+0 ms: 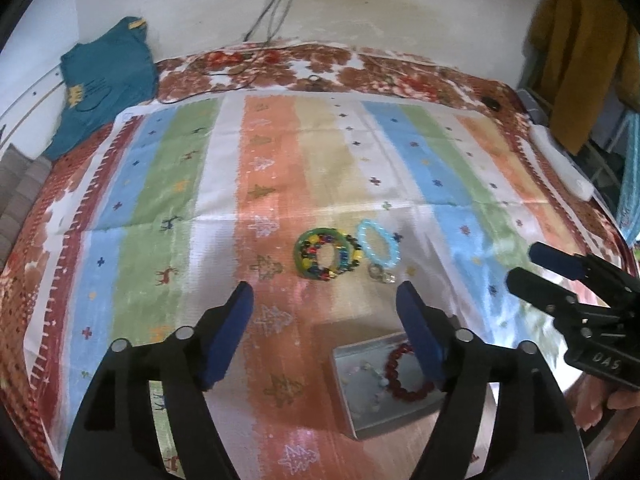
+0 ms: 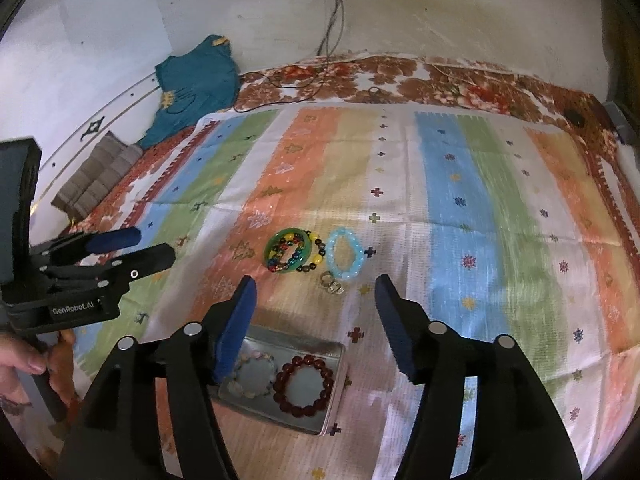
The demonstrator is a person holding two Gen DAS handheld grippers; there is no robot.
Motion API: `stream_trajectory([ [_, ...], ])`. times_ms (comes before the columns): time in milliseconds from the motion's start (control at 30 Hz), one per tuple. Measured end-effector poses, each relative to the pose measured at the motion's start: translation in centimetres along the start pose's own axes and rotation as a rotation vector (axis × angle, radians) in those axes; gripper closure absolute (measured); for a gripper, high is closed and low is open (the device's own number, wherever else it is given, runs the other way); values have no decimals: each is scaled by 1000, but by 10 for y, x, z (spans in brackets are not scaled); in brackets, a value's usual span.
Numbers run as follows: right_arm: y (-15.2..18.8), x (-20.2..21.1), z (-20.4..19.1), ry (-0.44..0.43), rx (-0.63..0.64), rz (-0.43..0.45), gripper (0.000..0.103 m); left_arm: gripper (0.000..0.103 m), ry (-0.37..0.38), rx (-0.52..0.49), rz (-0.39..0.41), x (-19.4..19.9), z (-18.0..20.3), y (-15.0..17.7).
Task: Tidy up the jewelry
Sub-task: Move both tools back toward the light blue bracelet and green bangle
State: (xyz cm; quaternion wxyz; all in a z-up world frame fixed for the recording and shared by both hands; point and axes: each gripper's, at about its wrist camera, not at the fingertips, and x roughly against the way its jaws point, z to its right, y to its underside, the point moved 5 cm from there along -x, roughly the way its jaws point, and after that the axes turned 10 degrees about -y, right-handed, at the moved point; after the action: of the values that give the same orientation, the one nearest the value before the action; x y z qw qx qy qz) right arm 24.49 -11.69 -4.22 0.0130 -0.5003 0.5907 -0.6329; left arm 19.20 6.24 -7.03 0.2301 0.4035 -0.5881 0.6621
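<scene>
While both my grippers, left (image 1: 325, 308) and right (image 2: 314, 300), hang wide open and empty, two bracelets already lie in the near tin (image 2: 332, 392). Next I must pick the blue bracelet (image 2: 345, 255) farther on the cloth.

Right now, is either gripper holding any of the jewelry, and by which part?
Nothing is held. The left gripper and right gripper are both open and empty, above the tin.
</scene>
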Motion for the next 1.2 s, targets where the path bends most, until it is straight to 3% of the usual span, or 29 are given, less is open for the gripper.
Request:
stream_trajectory([
  [167,-5,-10,7,22,-8,-12,31,21,-30,-1,-16,-14,-3,-6],
  [333,-8,-20,9,43,8,-32,27,20,-50,-8,-39,-30,-4,-10],
  [1200,-22,-84,39,92,15,-137,25,20,-53,-181,-149,-88,13,-2],
])
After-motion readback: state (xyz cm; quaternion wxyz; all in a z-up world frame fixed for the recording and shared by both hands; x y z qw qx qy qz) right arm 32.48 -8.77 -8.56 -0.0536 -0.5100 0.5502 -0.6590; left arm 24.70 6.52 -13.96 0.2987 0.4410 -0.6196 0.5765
